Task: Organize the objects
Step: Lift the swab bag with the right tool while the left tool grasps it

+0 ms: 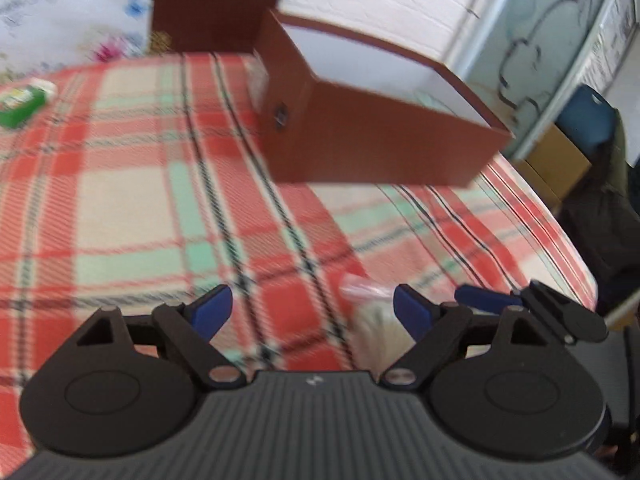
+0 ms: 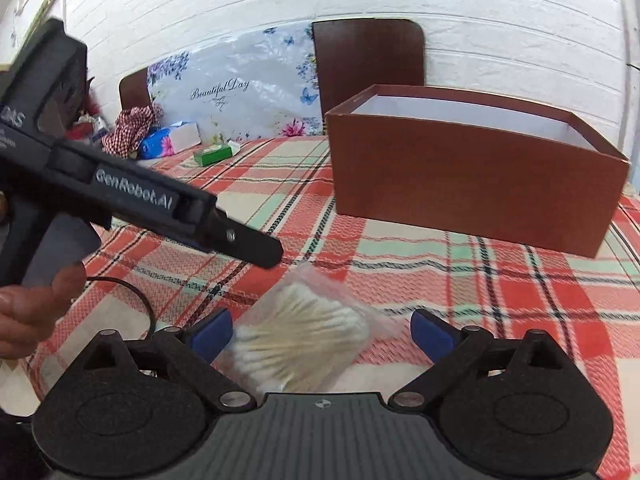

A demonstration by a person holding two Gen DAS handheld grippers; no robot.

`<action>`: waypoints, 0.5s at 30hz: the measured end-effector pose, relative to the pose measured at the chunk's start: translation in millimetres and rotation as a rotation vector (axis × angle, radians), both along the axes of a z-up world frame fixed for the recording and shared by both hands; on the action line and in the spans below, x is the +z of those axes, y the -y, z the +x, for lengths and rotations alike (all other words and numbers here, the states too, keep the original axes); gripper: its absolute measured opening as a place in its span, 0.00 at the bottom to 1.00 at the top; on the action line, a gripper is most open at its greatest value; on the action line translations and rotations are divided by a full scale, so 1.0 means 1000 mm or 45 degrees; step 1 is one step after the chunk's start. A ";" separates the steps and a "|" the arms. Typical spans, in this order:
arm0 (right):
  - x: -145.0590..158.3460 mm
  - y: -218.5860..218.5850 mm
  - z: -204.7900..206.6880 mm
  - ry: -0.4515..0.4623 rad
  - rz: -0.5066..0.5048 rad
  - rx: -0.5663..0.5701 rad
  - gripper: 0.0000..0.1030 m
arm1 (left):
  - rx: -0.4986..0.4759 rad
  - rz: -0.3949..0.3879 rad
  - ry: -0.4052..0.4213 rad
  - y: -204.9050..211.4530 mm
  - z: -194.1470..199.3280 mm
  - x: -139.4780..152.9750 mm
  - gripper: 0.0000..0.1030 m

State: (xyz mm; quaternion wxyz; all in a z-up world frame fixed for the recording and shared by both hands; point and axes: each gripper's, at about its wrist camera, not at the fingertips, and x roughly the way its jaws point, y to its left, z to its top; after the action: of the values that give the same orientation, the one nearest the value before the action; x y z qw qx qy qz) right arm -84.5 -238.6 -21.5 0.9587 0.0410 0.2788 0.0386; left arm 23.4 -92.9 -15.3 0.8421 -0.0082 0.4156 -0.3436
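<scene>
Right gripper [image 2: 322, 330] is hanging spread-jawed over the cotton-swab bag [image 2: 304, 340].
Bag is lying loose on the table [image 2: 500, 300], box [image 2: 472, 184] at one o'clock; slippery plastic risks squirting free during closing.

An open box [image 2: 472, 184] stands on the cloth-covered counter [image 2: 500, 292], toward the far right. A chair back [image 2: 368, 60] rises behind the box, against the wall. A bag of cotton swabs [image 2: 304, 340] lies on the counter in front of the box, between the fingers of the right claw [image 2: 322, 334]. Far left, a small carton [image 2: 214, 154] lies near the counter's back edge, with a tissue pack [image 2: 170, 142] and a bundled cloth [image 2: 134, 124] behind it.
</scene>
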 end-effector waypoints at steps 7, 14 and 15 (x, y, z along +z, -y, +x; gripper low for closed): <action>-0.005 0.003 -0.019 -0.068 -0.016 0.080 0.89 | -0.136 -0.030 -0.166 0.013 -0.013 -0.012 0.81; -0.009 -0.015 -0.004 -0.069 -0.116 0.137 0.48 | -0.212 -0.055 -0.227 0.027 -0.018 -0.017 0.41; -0.008 -0.017 -0.003 -0.057 -0.124 0.134 0.47 | -0.204 -0.049 -0.213 0.028 -0.017 -0.015 0.39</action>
State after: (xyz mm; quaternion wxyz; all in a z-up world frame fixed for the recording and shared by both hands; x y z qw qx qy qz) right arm -87.2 -221.8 -29.3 0.9497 -0.0197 0.3036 0.0742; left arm 6.0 -121.2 -30.6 0.7740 -0.0199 0.4770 -0.4160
